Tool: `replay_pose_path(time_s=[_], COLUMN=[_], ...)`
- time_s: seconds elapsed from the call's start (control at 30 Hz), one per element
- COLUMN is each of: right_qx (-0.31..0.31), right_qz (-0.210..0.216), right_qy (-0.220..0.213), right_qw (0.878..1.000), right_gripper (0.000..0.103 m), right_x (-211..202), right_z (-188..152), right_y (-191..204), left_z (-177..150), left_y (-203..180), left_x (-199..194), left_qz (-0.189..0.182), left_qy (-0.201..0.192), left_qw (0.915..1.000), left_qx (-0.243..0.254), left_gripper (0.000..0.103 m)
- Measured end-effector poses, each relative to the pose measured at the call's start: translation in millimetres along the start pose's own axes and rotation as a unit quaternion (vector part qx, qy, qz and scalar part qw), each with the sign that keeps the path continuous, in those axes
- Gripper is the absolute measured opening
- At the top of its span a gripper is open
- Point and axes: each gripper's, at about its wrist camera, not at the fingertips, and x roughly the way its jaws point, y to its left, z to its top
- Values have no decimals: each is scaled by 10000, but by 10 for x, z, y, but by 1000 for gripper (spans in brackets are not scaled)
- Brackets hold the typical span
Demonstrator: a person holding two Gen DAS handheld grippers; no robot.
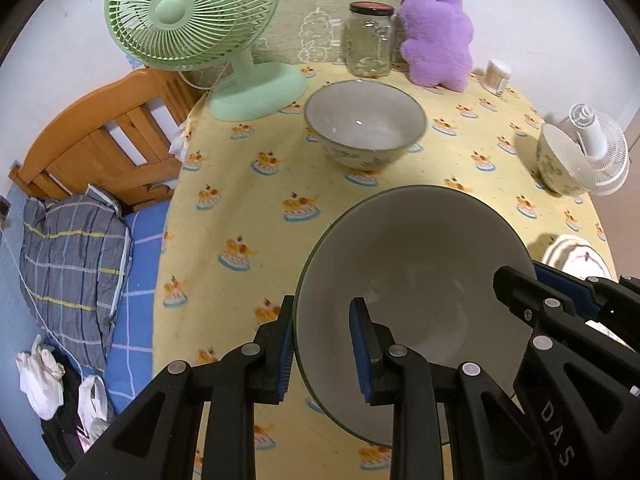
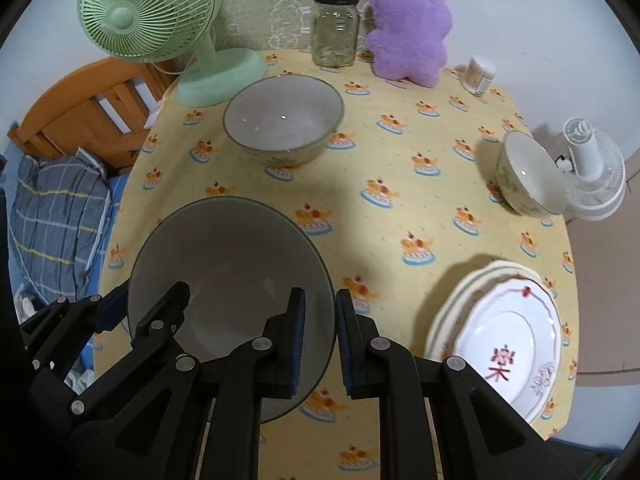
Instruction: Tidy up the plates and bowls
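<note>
Reading across the views: white letters "DAS" run along the right gripper (image 1: 516, 280) arm, and a red character marks the top plate (image 2: 508, 344) of the stack at the table's right edge; both grippers point steeply down; the left gripper (image 1: 324, 348) is clamped on the large bowl's (image 1: 412, 264) left rim, the right on its opposite rim; the bowl hangs tilted above the yellow tablecloth (image 1: 248, 200), near the patterned bowl (image 1: 364, 124).
</note>
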Motion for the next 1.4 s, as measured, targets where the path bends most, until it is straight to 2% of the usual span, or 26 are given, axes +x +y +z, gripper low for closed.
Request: replay_pose_path(time_s=[0.27, 0.63, 0.93, 1.27, 1.4], right_qx=[6, 88, -12, -197, -272], right_qz=[47, 133, 164, 353, 493], right_qy=[71, 356, 570, 584, 629], right_qw=[10000, 9992, 9982, 9975, 9964], right_gripper=[19, 19, 19, 20, 20], right_x=[-57, 103, 236, 291, 309], right_z=[-294, -629, -714, -708, -709], right_y=[-279, -530, -572, -624, -655], left_z=[-218, -488, -605, -613, -623], left_y=[-279, -568, -628, -679, -714], left_x=[-15, 91, 190, 163, 140], left_qz=[-6, 55, 48, 214, 244], left_qy=[161, 445, 690, 613, 620], left_qw=[9998, 9990, 9976, 9977, 9975], left_qx=[-64, 14, -100, -192, -222], left_gripper=[24, 24, 24, 25, 32])
